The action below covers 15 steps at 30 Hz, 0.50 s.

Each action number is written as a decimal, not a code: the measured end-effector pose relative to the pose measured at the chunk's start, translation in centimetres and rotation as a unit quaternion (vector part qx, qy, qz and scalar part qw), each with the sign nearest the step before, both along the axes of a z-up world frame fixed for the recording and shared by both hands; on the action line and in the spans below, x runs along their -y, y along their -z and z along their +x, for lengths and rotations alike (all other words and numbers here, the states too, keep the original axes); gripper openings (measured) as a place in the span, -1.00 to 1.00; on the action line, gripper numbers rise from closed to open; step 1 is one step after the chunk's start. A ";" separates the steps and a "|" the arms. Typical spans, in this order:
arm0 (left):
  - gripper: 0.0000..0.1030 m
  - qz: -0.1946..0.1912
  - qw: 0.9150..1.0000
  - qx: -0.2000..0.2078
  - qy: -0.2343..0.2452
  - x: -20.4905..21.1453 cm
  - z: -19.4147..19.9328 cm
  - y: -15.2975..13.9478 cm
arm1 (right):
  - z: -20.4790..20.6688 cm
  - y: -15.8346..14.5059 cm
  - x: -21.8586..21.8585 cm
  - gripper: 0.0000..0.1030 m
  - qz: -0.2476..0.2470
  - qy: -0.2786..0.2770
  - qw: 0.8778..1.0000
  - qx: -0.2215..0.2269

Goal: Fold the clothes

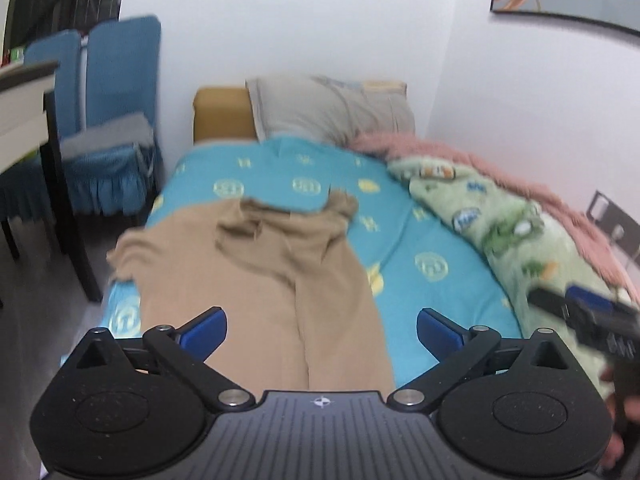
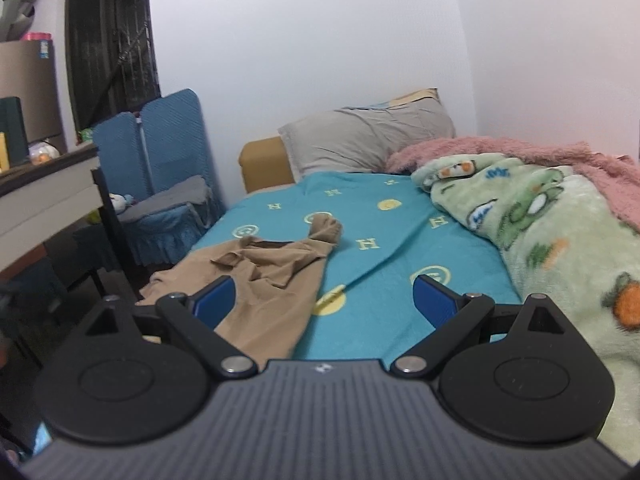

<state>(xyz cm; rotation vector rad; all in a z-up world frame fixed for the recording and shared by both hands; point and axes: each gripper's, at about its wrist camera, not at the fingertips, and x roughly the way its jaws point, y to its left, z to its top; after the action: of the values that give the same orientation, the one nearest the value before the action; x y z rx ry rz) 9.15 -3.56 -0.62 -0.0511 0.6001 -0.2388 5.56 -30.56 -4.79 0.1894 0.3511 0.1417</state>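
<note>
Left wrist view
Left gripper (image 1: 321,330): fingers (image 1: 206,330) are held wide apart, with nothing between them, above the near end of the garment.
Garment: tan trousers (image 1: 264,280) are spread lengthwise on the bed (image 1: 440,240), over the teal patterned sheet; the far end is rumpled and bunched, and the left edge reaches the bed's side.
Right gripper (image 1: 576,308): seen blurred at the right edge, over the green blanket (image 1: 508,224); its finger state cannot be told from here.
Surroundings: a grey pillow (image 1: 332,112) lies at the head of the bed, and blue chairs (image 1: 108,120) stand to the left.

Right wrist view
Right gripper (image 2: 324,304): fingers (image 2: 434,302) are spread open and empty, low above the sheet.
Garment: the tan trousers (image 2: 264,280) lie left of centre, partly behind the left finger.
Bedding: the green blanket (image 2: 540,232) is heaped on the right, with a pink blanket (image 2: 520,152) behind it.
</note>
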 end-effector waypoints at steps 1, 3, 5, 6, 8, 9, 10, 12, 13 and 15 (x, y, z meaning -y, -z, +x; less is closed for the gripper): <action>0.99 -0.008 1.000 0.003 0.000 0.0 0.5 0.1 | 0.0 0.1 -0.1 0.88 0.004 -0.005 1.000 0.003; 0.99 -0.024 1.000 0.005 -0.003 -0.3 1.3 0.7 | 0.0 0.3 -0.1 0.87 0.014 -0.015 1.000 0.005; 0.99 -0.031 1.000 0.002 -0.007 -0.9 1.6 1.4 | 0.3 0.8 -0.2 0.87 0.033 -0.027 0.999 -0.003; 0.99 -0.030 1.000 -0.002 -0.007 -1.4 1.7 1.8 | 0.6 1.1 -0.2 0.86 0.046 -0.035 0.998 -0.012; 0.99 -0.028 1.000 -0.010 -0.007 -2.4 1.7 2.5 | 1.3 1.7 -0.6 0.49 0.061 -0.048 0.996 -0.033; 0.99 -0.025 1.000 -0.012 -0.007 -3.0 1.7 2.7 | 1.7 2.0 -0.9 0.39 0.063 -0.052 0.996 -0.046; 0.99 -0.022 1.000 -0.013 -0.006 -3.6 1.7 2.9 | 2.0 2.3 -1.4 0.41 0.062 -0.056 0.995 -0.054; 0.99 -0.015 1.000 -0.011 -0.008 -4.7 1.6 3.1 | 3.0 2.4 -2.7 0.41 0.051 -0.067 0.995 -0.062; 0.99 -0.014 1.000 -0.011 -0.009 -5.2 1.6 3.1 | 3.4 2.4 -3.4 0.41 0.045 -0.072 0.994 -0.065; 0.99 -0.018 1.000 -0.011 -0.009 -6.4 1.7 3.0 | 4.4 2.4 -4.7 0.41 0.033 -0.083 0.993 -0.072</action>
<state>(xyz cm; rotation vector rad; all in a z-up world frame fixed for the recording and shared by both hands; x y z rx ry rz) 10.82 2.80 -3.61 -0.0929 0.6169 -0.2318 9.94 -25.89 -7.23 0.2355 0.5072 0.3053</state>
